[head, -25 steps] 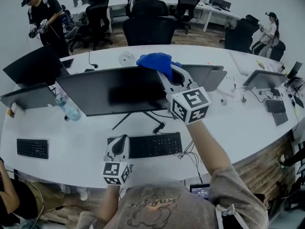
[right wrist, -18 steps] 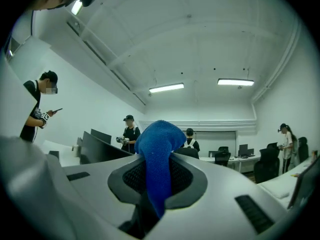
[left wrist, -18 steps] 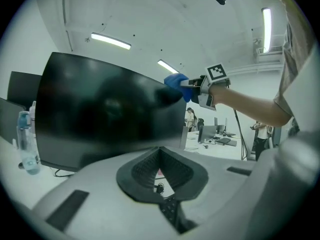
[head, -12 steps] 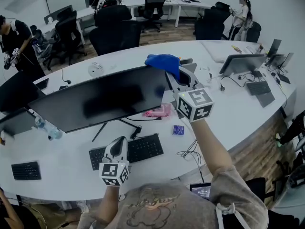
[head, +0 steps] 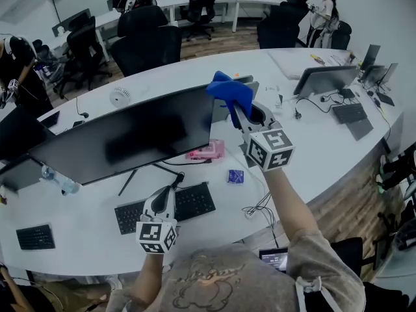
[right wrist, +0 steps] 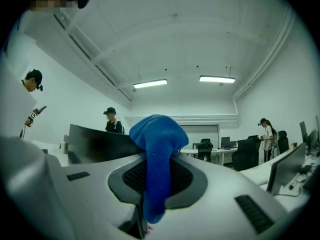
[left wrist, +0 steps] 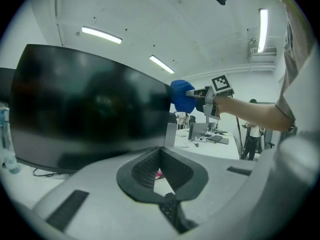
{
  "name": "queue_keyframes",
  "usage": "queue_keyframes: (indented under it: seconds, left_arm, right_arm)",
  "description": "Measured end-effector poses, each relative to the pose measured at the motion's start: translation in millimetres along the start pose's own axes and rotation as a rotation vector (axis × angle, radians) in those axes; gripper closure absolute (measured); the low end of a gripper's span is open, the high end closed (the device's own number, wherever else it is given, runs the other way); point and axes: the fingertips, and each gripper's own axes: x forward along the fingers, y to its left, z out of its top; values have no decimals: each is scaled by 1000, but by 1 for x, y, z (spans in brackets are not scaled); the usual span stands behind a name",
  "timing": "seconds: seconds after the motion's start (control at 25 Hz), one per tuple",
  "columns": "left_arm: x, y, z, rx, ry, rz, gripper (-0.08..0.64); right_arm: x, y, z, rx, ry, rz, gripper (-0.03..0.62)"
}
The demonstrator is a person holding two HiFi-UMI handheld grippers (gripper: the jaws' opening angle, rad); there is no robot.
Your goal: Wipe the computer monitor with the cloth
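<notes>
A wide black computer monitor [head: 123, 138] stands on the white desk [head: 305, 155]. My right gripper [head: 236, 109] is shut on a blue cloth [head: 231, 93], held at the monitor's upper right corner. In the right gripper view the cloth [right wrist: 157, 154] hangs between the jaws, with the monitor [right wrist: 100, 144] to the left. My left gripper [head: 169, 192] is shut and holds nothing, low above the keyboard [head: 195, 200] in front of the monitor. The left gripper view shows the dark screen [left wrist: 85, 114] close up, and the cloth [left wrist: 182, 96] at its right edge.
A pink item [head: 207, 152] and a small purple packet [head: 235, 175] lie by the monitor's stand. A water bottle [head: 58, 181] and a second keyboard [head: 36, 236] are at the left. Another screen [head: 325, 80] stands at the right. Office chairs [head: 146, 41] and people are behind the desk.
The head view has swung, so the desk now runs at a slant. The right gripper with the cloth stays at the monitor's top right corner. The left gripper stays over the keyboard.
</notes>
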Motion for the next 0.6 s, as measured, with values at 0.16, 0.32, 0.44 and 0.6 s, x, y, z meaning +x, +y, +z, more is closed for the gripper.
queue_keyframes:
  seconds: [0.16, 0.32, 0.44, 0.6]
  left_arm:
    - [4, -2, -4, 4, 17, 7, 554]
    - [9, 0, -11, 0, 41, 8, 555]
    - [14, -1, -19, 4, 66, 0, 555]
    - [20, -4, -29, 6, 106, -20, 555]
  right_arm:
    - [-5, -4, -27, 32, 5, 4, 529]
    - [-11, -1, -64, 74, 25, 5, 529]
    - [-15, 3, -101, 94, 67, 0, 529]
    - [-18, 8, -159, 139, 132, -15, 529]
